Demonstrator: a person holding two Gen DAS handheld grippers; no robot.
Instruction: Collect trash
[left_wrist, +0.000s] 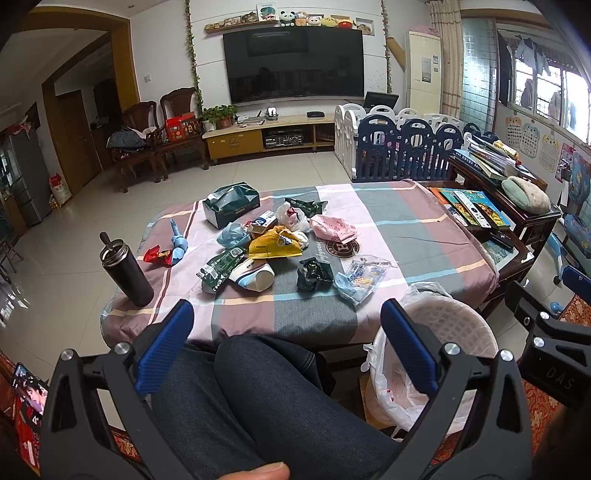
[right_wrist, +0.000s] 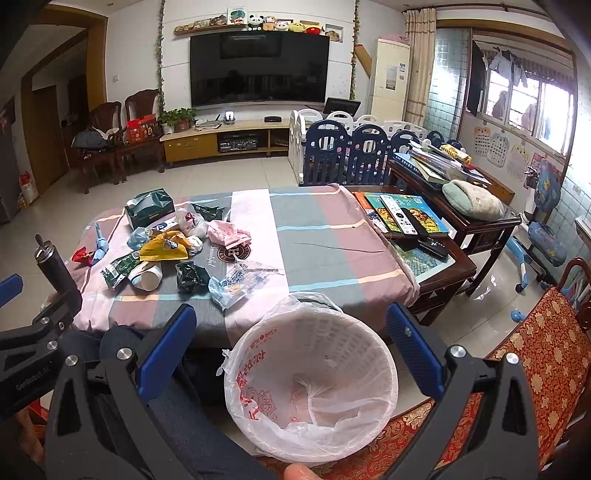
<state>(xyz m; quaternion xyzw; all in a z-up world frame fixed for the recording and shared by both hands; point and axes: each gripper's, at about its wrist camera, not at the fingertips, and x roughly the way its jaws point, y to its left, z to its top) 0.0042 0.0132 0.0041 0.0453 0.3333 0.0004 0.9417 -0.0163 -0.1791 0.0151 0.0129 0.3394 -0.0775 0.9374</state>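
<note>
Several pieces of trash lie in a heap on the checked tablecloth (left_wrist: 406, 236): a yellow wrapper (left_wrist: 273, 248), a pink bag (left_wrist: 332, 227), a dark green crumpled wrapper (left_wrist: 313, 275), a clear packet (left_wrist: 364, 278) and a paper cup (left_wrist: 255, 277). A white basket (right_wrist: 314, 373) lined with a plastic bag stands on the floor beside the table, and nothing shows in it. My left gripper (left_wrist: 288, 314) is open above the person's knees, short of the table's near edge. My right gripper (right_wrist: 291, 317) is open right over the basket. Neither holds anything.
A dark flask (left_wrist: 127, 273) stands at the table's left corner and a green tissue box (left_wrist: 231, 205) behind the heap. Books and remotes (right_wrist: 402, 214) cover a dark side table to the right. A red patterned seat (right_wrist: 532, 369) is at the lower right.
</note>
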